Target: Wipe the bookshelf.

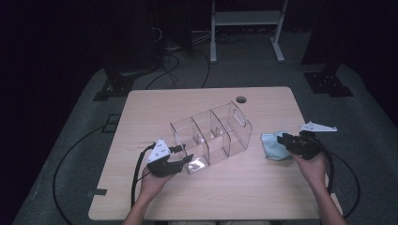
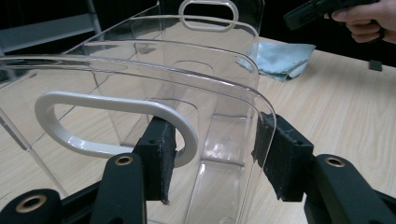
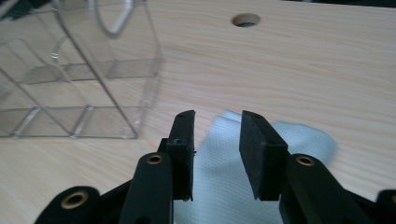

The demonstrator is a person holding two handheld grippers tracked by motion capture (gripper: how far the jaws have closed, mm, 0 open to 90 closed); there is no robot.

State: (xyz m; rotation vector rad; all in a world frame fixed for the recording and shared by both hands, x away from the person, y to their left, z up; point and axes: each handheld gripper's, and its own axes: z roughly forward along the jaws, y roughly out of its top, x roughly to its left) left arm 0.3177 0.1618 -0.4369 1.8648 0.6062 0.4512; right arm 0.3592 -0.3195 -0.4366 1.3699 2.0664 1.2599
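A clear plastic organizer (image 1: pixel 213 133) with several compartments lies on its side in the middle of the wooden table (image 1: pixel 211 197). My left gripper (image 1: pixel 185 154) is shut on its near end wall. In the left gripper view the pads (image 2: pixel 159 156) clamp the organizer (image 2: pixel 140 60) beside the white-rimmed handle cutout (image 2: pixel 70 105). A crumpled light blue cloth (image 1: pixel 272 146) rests to the right of the organizer. My right gripper (image 1: pixel 281 139) hovers at the cloth's right edge. In the right gripper view the right gripper (image 3: pixel 217 116) is open, nothing is pinched, and the cloth (image 3: pixel 299 140) lies under it.
A round cable hole (image 1: pixel 241 99) sits near the table's far edge. Black cables trail from both grippers off the near edge. Beyond the table stand a white-framed stand (image 1: pixel 246 18) and dark tripod bases on the grey floor.
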